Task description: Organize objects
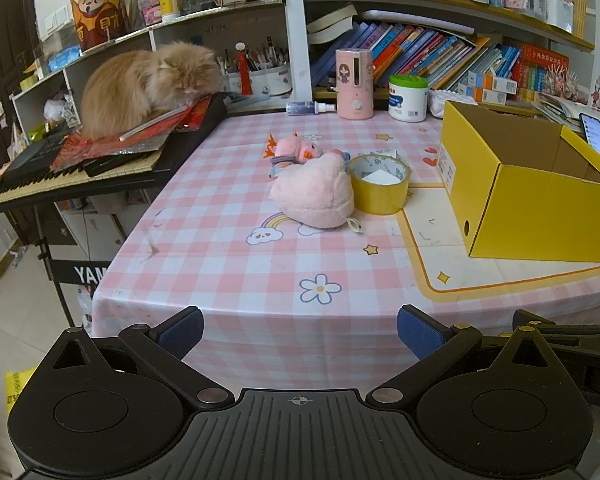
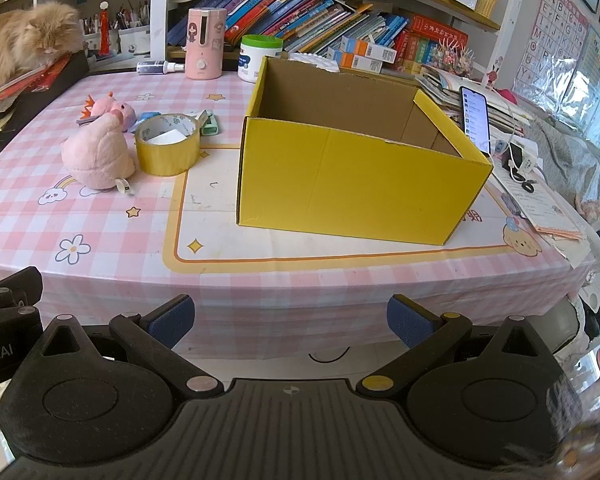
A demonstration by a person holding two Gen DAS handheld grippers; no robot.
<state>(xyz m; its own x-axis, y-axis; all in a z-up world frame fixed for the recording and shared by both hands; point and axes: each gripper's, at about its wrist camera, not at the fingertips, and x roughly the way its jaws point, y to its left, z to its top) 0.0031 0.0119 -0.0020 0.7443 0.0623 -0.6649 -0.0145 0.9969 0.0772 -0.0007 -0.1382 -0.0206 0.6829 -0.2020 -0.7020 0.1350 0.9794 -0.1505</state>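
Left hand-held gripper (image 1: 300, 332) is hovering level off the near edge of the table (image 1: 236, 280), jaws spread wide with nothing between them; its blue textured pads (image 1: 182, 330) are facing inward on black plastic fingers. Right hand-held gripper (image 2: 291, 322) is sitting in the same pose beside it, jaws likewise wide apart and empty, pointing toward the yellow cardboard box (image 2: 360, 192).

The table is wearing a glossy pink-and-white checked cloth printed with flowers, stars and rainbows, and a cream mat (image 2: 220, 232) with an orange border is lying on it. The box is standing on that mat, open at the top, with plain brown corrugated inner walls; nothing is showing inside it as far as the view reaches.

Left of the box, a roll of yellow tape (image 2: 167, 146) is lying flat, hole upward. A pale pink plush toy (image 2: 98, 156), soft and rounded, is resting just beside the roll. Behind it a smaller pink plush (image 2: 114, 109) with orange spikes is lying, and a small green object (image 2: 209, 123) is sitting behind the roll; its kind cannot be told.

Further back, a pink cylindrical humidifier (image 2: 205, 42) and a white tub with a green lid (image 2: 260, 58) are standing upright before the bookshelf (image 2: 340, 20). A long-haired ginger cat (image 1: 148, 84) is crouching on red papers atop a keyboard (image 1: 60, 176) at far left.
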